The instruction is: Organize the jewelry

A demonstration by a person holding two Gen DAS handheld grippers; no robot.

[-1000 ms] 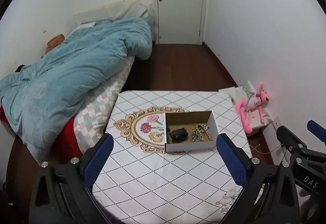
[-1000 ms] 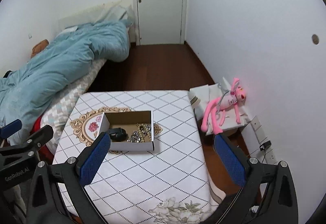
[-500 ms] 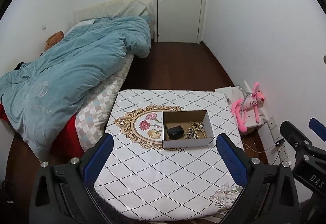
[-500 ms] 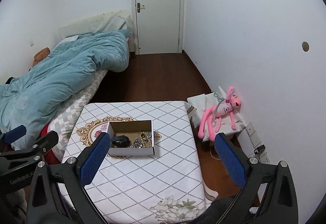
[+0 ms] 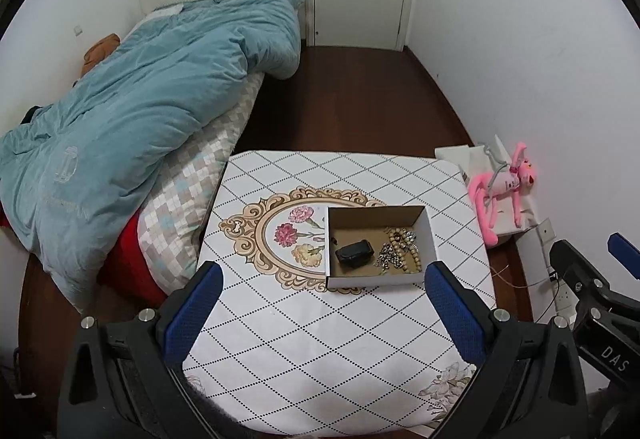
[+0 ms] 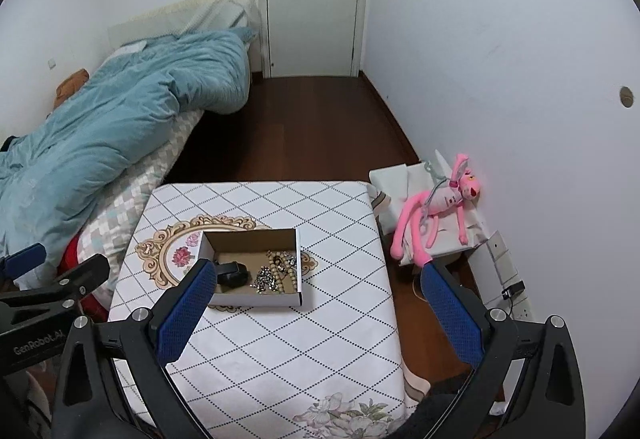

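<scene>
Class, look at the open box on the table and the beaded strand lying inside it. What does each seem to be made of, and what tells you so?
The box: probably cardboard, matte white outside and plain brown inside, with thin folded walls. The beaded strand: pale tan round beads with a dull finish, perhaps wood, though too small to tell for sure.

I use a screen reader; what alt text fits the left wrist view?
An open cardboard box of tangled jewelry and a black case sits on a diamond-patterned table, beyond the open, empty left gripper. A bed lies left.
</scene>
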